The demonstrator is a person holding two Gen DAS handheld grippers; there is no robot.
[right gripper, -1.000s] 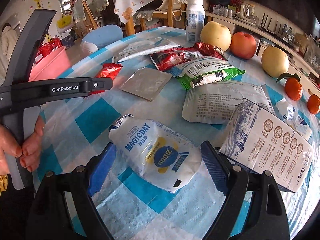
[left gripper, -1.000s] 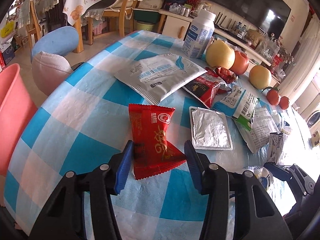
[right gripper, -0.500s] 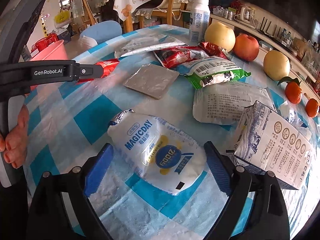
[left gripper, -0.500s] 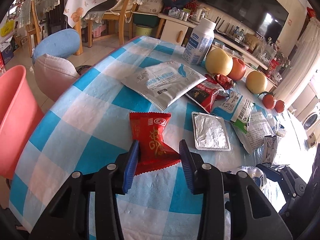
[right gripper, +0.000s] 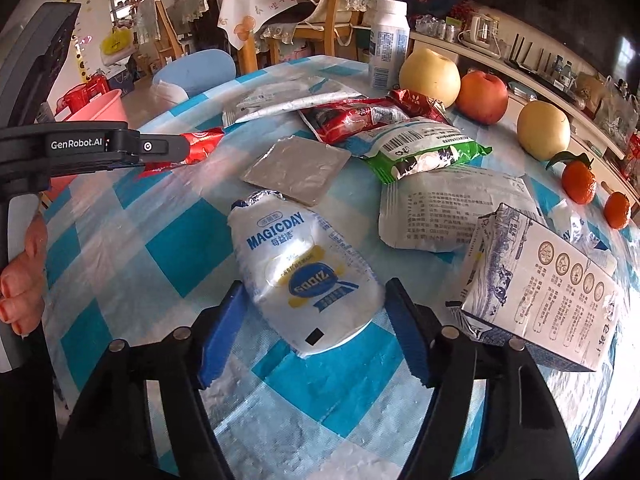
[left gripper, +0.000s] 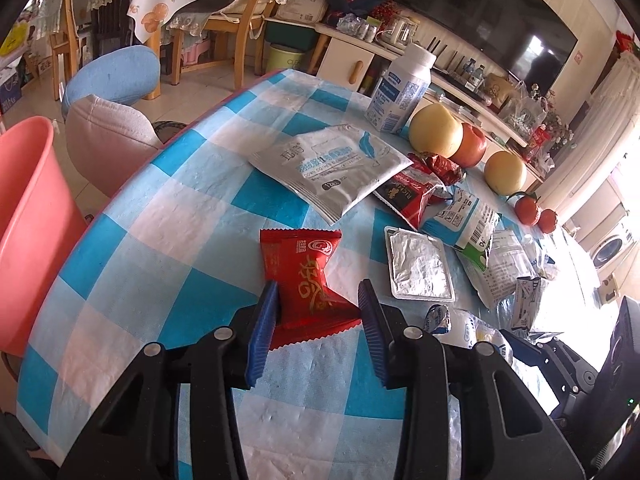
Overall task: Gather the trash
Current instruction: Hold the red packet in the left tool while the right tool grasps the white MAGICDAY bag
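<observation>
Left gripper [left gripper: 318,310]: sitting at lower centre of its frame, jaws clamping the near end of a red snack wrapper [left gripper: 306,276], which is crumpling between the blue pads above the checked tablecloth [left gripper: 168,240].

Right gripper [right gripper: 310,322]: jaws closing around a white MAGICDAY pouch [right gripper: 306,268] lying flat at frame centre; pads not yet pressing it.

Milk carton [right gripper: 540,284]: lying at lower right.

Pink bucket [left gripper: 24,232]: standing at left edge.
</observation>
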